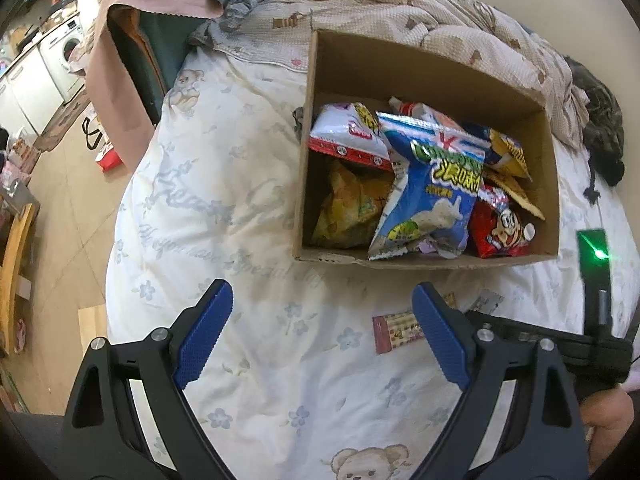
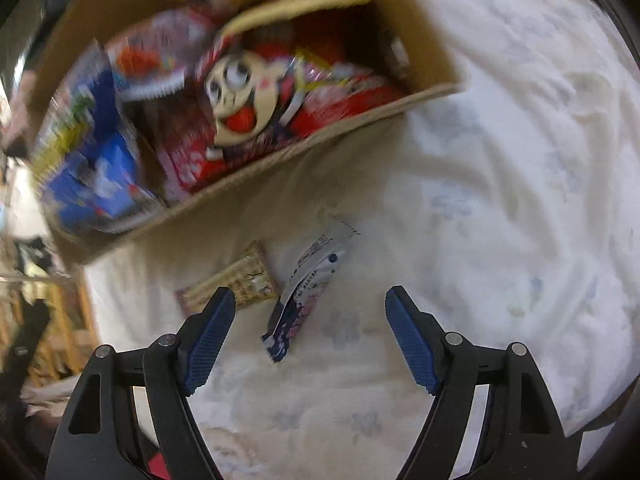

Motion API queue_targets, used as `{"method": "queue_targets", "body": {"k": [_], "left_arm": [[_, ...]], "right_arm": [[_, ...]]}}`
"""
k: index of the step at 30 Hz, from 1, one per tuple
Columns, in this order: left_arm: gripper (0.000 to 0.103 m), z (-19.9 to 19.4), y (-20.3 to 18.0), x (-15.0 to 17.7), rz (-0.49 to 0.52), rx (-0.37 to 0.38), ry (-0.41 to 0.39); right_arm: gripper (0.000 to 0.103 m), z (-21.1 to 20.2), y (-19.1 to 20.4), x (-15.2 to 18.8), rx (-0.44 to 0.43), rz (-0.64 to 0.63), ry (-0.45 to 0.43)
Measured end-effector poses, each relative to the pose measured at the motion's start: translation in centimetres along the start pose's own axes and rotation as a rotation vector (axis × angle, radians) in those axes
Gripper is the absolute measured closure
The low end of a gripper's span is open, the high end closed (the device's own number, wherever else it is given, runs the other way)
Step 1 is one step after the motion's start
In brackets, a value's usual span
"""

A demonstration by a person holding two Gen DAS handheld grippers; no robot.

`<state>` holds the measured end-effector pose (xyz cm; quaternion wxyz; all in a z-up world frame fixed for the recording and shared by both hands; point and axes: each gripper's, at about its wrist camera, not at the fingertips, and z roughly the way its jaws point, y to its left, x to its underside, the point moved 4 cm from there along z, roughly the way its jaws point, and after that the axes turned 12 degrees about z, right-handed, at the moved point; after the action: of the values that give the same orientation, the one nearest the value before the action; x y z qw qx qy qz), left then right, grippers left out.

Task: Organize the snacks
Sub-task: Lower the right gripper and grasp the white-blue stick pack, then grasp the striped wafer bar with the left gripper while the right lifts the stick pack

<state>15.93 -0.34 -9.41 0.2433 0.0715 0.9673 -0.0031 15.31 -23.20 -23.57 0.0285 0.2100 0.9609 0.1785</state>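
Soft white floral bedding (image 2: 460,208) carries the brown cardboard box (image 1: 432,72) of snack bags. Both the left gripper (image 1: 322,332) and right gripper (image 2: 310,332) gape wide, empty. Just ahead lies a slim blue-and-white foil sachet (image 2: 304,296), probably light and crinkly; pinch its middle.

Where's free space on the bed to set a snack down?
Bare quilt left of the box, down to the open left gripper. More right of the box's corner. Crowded: inside the box, and below it where the pink bar and white packet lie.
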Motion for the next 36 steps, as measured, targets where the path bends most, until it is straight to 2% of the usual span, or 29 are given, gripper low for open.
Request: {"method": "queue_targets", "body": {"k": [1, 6, 9, 13, 16, 22, 26, 33, 36], "left_arm": [[0.014, 0.2, -0.1, 0.1, 0.004, 0.000, 0.008], [0.014, 0.5, -0.2, 0.3, -0.002, 0.005, 0.020], [0.013, 0.6, -0.3, 0.2, -0.006, 0.008, 0.023], [0.014, 0.4, -0.2, 0.1, -0.005, 0.001, 0.014], [0.014, 0.3, 0.2, 0.2, -0.010, -0.005, 0.011], [0.014, 0.2, 1.6, 0.1, -0.051, -0.016, 0.012], [0.014, 0.3, 2.3, 0.2, -0.060, -0.039, 0.015], [0.014, 1.4, 2.7, 1.2, -0.094, -0.020, 0.072], [0.014, 3.1, 1.0, 2.0, -0.047, 0.011, 0.154]], "right_arm": [[0.030, 0.3, 0.3, 0.1, 0.014, -0.015, 0.000], [0.066, 0.5, 1.4, 0.2, 0.053, -0.095, -0.023], [0.076, 0.4, 1.7, 0.2, 0.050, -0.117, -0.039], [0.080, 0.4, 2.9, -0.2, 0.059, -0.182, -0.087], [0.083, 1.0, 4.0, 0.4, 0.046, -0.243, -0.079], [0.084, 1.7, 7.4, 4.6, -0.055, -0.445, 0.050], [0.085, 1.4, 8.2, 6.4, -0.087, -0.506, 0.094], [0.085, -2.7, 4.9, 4.2, -0.152, -0.335, -0.009], [0.085, -4.2, 4.1, 3.2, -0.174, -0.253, -0.056]]}}
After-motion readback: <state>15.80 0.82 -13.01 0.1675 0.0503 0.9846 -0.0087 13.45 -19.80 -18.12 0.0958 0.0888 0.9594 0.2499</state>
